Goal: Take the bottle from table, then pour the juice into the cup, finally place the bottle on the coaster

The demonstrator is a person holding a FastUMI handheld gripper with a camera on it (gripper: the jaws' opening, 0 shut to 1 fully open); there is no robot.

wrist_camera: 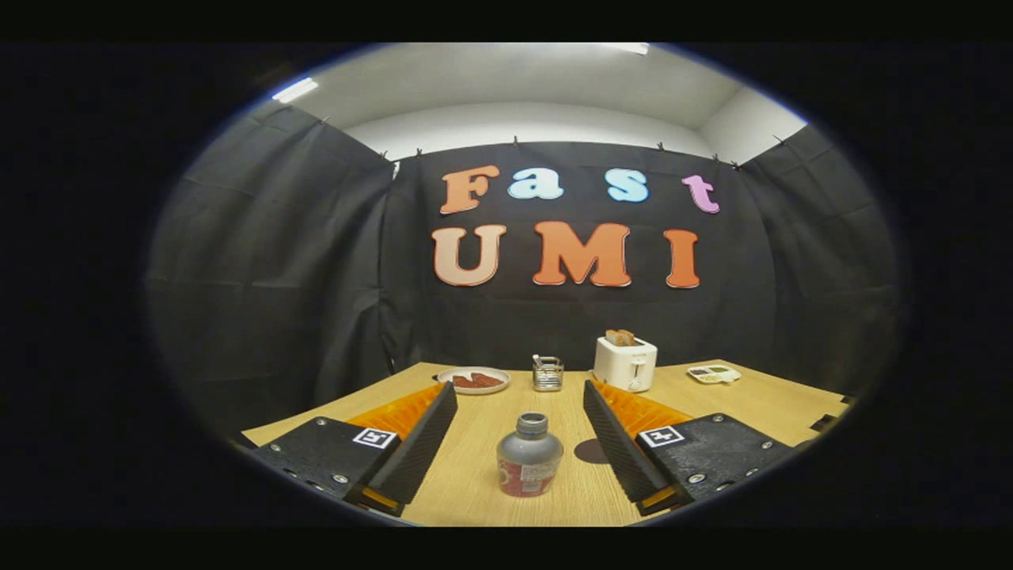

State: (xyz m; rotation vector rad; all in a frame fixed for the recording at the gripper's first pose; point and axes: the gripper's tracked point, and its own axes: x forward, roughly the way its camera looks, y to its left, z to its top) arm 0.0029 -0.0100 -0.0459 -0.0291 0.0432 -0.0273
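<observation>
My gripper is spread wide, both fingers clear of everything and raised above the wooden table.

Left finger: runs forward along the left side of the table. Just beyond its tip, a white plate with reddish-brown food on it, near the table's far edge.

Between the fingers: the bottle stands upright on the table, touching neither finger, slightly nearer my right one. Grey cap on, grey upper body, red label low down. Well beyond it, near the far edge, a small wire rack holding some pieces I cannot identify.

Just right of the bottle, a dark round coaster lies flat on the table, partly hidden by my right finger.

Beyond the right fingertip: a white toaster, bread standing in its slots. Further right, a small shallow tray with compartments; contents too small to tell.
</observation>
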